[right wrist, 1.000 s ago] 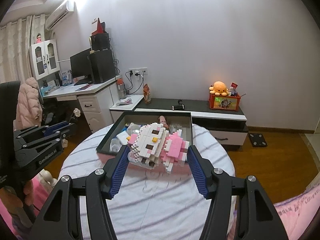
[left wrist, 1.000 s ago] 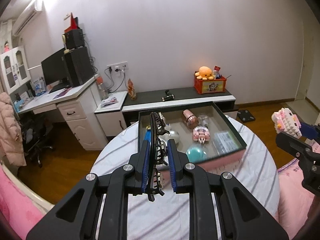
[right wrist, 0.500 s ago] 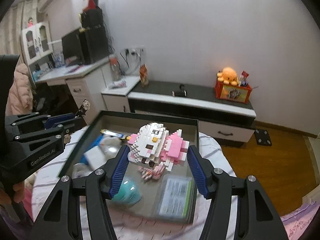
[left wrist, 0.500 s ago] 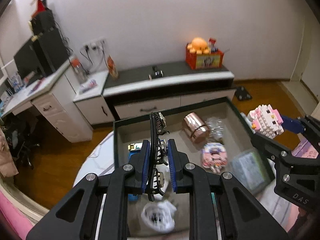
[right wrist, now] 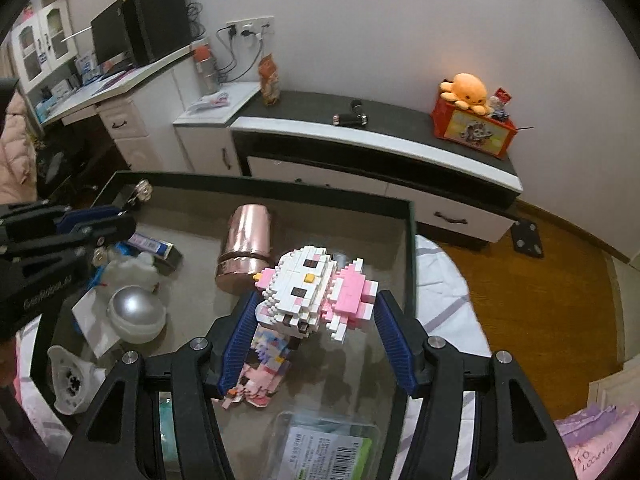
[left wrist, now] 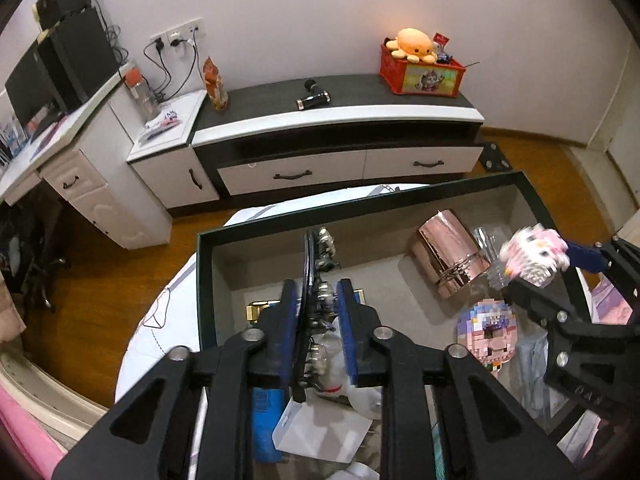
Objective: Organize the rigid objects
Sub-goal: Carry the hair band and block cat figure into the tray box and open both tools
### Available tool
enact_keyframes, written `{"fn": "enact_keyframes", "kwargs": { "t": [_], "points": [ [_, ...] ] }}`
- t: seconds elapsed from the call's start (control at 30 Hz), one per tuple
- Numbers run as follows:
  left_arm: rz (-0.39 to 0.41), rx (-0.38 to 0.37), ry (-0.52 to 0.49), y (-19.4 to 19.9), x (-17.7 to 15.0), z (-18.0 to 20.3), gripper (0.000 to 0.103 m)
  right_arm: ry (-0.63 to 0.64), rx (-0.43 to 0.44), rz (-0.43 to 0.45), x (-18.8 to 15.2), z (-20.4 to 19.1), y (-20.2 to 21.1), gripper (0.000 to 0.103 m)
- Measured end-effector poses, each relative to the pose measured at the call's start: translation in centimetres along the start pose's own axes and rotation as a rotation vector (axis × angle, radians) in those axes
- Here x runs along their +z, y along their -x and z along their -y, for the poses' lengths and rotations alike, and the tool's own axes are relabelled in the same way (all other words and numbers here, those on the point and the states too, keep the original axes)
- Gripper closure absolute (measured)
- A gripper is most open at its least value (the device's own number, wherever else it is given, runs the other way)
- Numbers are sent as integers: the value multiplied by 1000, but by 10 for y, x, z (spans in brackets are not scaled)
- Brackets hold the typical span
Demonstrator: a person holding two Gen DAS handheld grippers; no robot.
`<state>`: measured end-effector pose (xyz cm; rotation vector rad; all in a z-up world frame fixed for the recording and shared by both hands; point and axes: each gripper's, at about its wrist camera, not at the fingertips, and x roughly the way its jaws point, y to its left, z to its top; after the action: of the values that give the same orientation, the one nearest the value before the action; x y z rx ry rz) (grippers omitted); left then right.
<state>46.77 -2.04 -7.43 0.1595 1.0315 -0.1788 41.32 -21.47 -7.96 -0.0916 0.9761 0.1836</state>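
Hair clip (left wrist: 316, 300), black with small stones, upright between the blue pads of the left gripper (left wrist: 318, 334), jaws opening, pads no longer pressing it from both sides. Brick cat figure (right wrist: 316, 292), white and pink, pinched between the pads of the right gripper (right wrist: 316, 344). Both held above the dark-rimmed box (right wrist: 411, 264). Below in the box: copper-pink cylinder (right wrist: 246, 248), second brick figure (left wrist: 488, 334), silver ball (right wrist: 136, 308), clear packet (right wrist: 324, 446). Box resting on striped tablecloth (right wrist: 444, 292).
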Motion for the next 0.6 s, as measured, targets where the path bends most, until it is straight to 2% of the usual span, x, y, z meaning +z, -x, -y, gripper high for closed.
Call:
{"fn": "enact_keyframes", "kwargs": {
  "t": [0.03,0.07,0.1,0.13,0.23,0.4,0.6],
  "points": [
    [-14,15,0,-1,-2,-1,32,13,-5,1,0,-2,1,39],
    [-7,35,3,-1,-2,-2,13,34,-22,0,0,-5,2,29],
    [28,54,6,2,-3,-3,12,50,-51,5,1,-8,4,22],
    [45,61,6,5,-4,-3,12,52,-66,19,1,-8,7,19],
    [40,38,5,8,-4,-4,12,47,-52,27,4,-7,11,19],
    [47,82,9,13,-4,-4,12,28,-70,28,6,-3,11,19],
    [74,82,14,27,-4,-5,12,-7,-65,64,5,2,23,19]
  ]
}}
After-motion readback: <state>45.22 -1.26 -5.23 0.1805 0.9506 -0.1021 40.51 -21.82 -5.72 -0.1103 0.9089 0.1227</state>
